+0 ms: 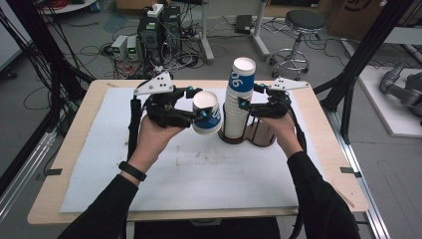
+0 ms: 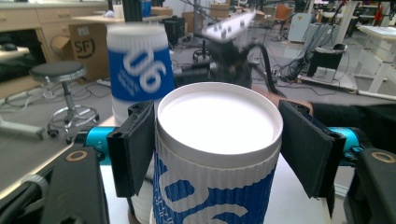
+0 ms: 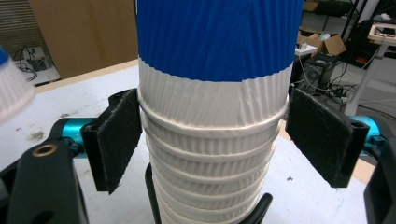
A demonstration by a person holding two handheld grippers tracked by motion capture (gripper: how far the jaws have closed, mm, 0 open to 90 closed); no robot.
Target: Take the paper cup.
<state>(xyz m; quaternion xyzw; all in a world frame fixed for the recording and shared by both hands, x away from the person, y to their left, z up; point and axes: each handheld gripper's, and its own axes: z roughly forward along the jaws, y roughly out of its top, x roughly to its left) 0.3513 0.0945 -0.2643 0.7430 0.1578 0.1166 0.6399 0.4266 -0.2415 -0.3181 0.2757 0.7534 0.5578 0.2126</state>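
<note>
The left gripper [image 1: 195, 104] fingers clamp a single blue-and-white ribbed paper cup [image 1: 207, 113] just beside the tall stack of nested cups [image 1: 238, 102]. The right gripper [image 1: 249, 96] fingers brace that stack above the counter [image 1: 199, 174]. Risk: contact could tip the stack.

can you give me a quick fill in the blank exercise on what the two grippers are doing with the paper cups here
1. The left gripper holds a single paper cup printed in white and ____.
2. The right gripper has its jaws around the ____ of nested cups.
3. That stack stands in a dark ____ on the table.
4. Behind the table, a round ____ stands on the floor.

Missing words: blue; stack; holder; stool
</note>
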